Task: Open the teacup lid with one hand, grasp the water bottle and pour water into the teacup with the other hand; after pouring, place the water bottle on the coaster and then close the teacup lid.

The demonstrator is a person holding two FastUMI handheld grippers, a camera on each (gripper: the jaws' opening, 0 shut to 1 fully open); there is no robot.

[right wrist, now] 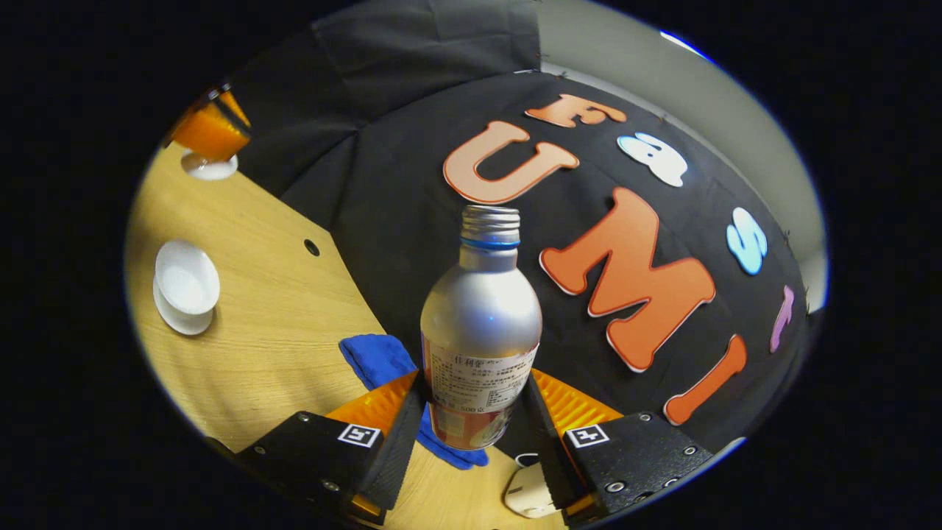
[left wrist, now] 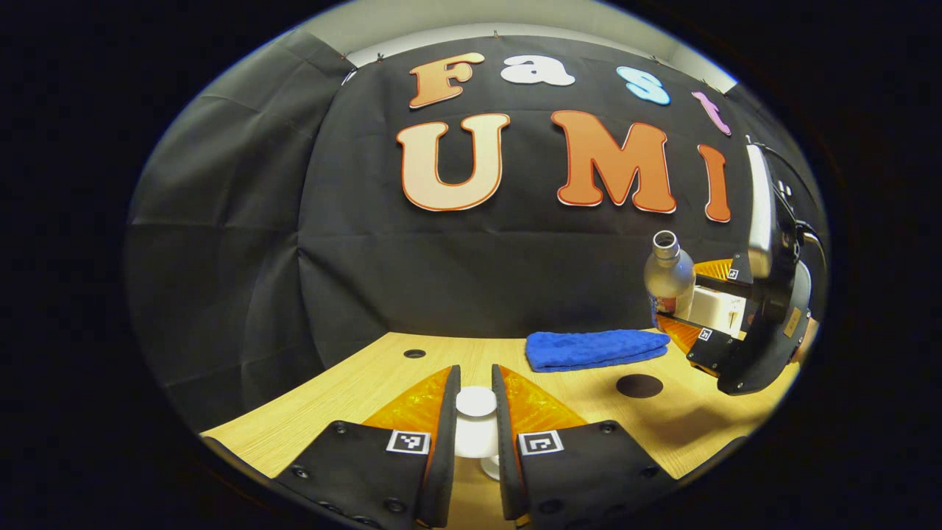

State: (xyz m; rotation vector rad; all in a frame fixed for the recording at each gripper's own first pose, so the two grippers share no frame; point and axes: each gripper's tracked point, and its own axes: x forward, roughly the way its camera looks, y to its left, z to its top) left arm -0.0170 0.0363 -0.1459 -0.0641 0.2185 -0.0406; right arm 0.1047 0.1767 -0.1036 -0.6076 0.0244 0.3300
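Note:
My left gripper (left wrist: 476, 416) is shut on the white teacup lid (left wrist: 476, 403), held low over the table's near side. In the right gripper view that lid (right wrist: 210, 167) hangs under the left gripper (right wrist: 212, 129), apart from the open white teacup (right wrist: 188, 278) on its saucer (right wrist: 179, 322). My right gripper (right wrist: 475, 423) is shut on the silver water bottle (right wrist: 482, 324), gripping its labelled lower part; the bottle has no cap. From the left gripper view the bottle (left wrist: 668, 274) stands roughly upright in the right gripper (left wrist: 688, 309), above the table. A dark round coaster (left wrist: 639, 385) lies below it.
A folded blue towel (left wrist: 596, 348) lies at the back of the wooden table (left wrist: 353, 397), between the cup and the coaster, also seen as the towel (right wrist: 379, 357). A small hole (left wrist: 414, 353) marks the tabletop. A white object (right wrist: 528, 492) sits under the right gripper.

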